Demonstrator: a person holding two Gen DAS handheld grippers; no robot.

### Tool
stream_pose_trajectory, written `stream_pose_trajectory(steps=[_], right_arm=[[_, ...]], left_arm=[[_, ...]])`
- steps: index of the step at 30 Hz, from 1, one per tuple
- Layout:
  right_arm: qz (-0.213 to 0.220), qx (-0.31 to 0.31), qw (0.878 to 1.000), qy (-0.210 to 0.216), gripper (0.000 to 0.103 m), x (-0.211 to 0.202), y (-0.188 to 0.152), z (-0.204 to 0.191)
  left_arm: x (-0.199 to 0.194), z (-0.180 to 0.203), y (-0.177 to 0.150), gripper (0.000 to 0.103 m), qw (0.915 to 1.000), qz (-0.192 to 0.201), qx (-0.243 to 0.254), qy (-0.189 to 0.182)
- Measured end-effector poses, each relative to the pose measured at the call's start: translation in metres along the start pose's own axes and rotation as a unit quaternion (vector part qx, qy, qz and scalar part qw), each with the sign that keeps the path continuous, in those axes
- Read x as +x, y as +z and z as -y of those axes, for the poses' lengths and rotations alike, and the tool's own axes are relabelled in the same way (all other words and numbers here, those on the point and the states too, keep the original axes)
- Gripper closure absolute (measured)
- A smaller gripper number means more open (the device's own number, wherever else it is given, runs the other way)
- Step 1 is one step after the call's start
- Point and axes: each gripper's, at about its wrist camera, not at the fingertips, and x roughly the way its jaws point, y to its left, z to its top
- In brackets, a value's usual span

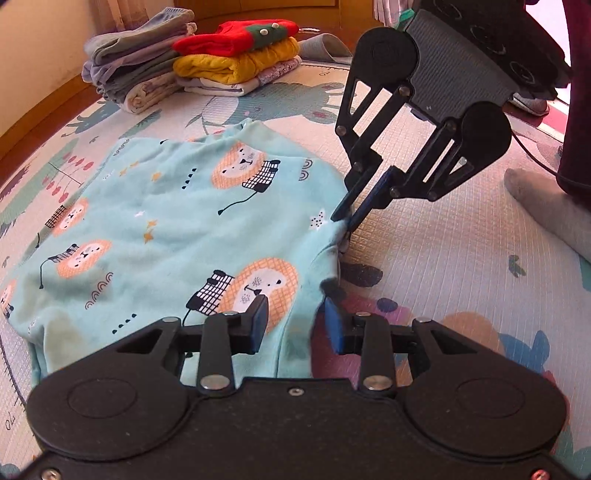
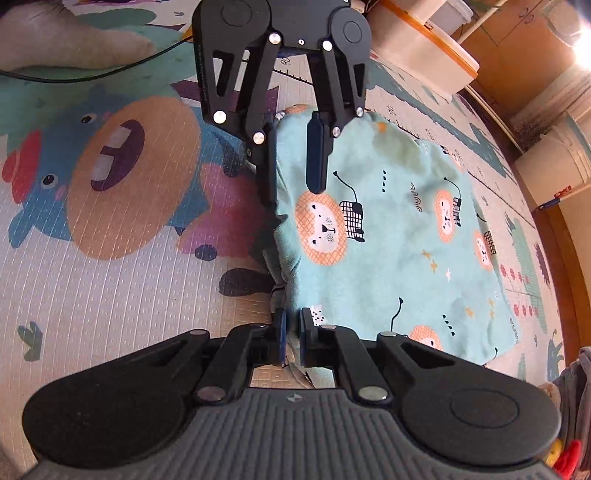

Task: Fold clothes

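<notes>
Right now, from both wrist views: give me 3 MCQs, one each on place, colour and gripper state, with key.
1. Where do the folded piles sit relative to the lion-print garment in the left wrist view?
A. beyond its far edge on the mat
B. on top of it
C. under it

2. What colour is the top item of the right-hand pile?
A. blue
B. red with green trim
C. white

3. What state is the right gripper in?
A. wide open above the mat
B. not in view
C. shut on the garment's edge

Key: 1 A, the piles lie apart, farther back on the play mat. 2 B, red knit over a yellow one. 3 C, its pads pinch cloth; the left gripper stands open over the edge.
</notes>
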Motion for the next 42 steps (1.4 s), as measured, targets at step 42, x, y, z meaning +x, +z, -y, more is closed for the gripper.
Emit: stream_pose_trajectory(steps=[42], right_arm=[[0.056, 0.227, 0.966, 0.107, 0.076, 0.032, 0.045, 0.122]], left_arm=[[-0.09, -0.202, -0.075, 0.085, 0.8628, 0.044, -0.483, 0.143]])
